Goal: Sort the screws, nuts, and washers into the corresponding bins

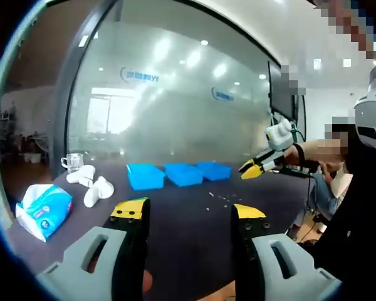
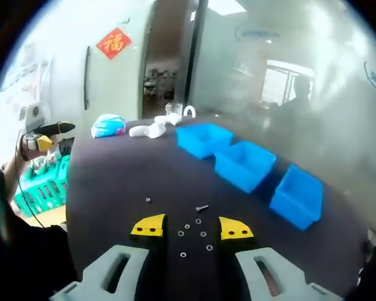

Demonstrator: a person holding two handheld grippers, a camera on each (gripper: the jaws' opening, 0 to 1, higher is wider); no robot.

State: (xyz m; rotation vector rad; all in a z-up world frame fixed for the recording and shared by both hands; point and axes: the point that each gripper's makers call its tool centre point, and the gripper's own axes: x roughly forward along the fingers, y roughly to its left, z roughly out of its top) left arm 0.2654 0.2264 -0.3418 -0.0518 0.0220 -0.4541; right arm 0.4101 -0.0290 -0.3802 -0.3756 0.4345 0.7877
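- The sorting looks barely begun: small metal fasteners lie scattered on the dark matte tabletop, and no piece shows inside any bin.
- The right gripper hovers above that scatter, its yellow-tipped jaws parted and holding nothing.
- One screw lies just beyond the ring-shaped nuts or washers; they are too small to tell apart.
- Three blue plastic bins, open-topped and rectangular, sit in a row well beyond the pieces.
- The left gripper is held back from the table, jaws spread wide and empty.
- Next, likely: lower the right gripper, pinch a single piece, and carry it to the matching bin.
- A tissue pack and white objects rest at the table's far side.
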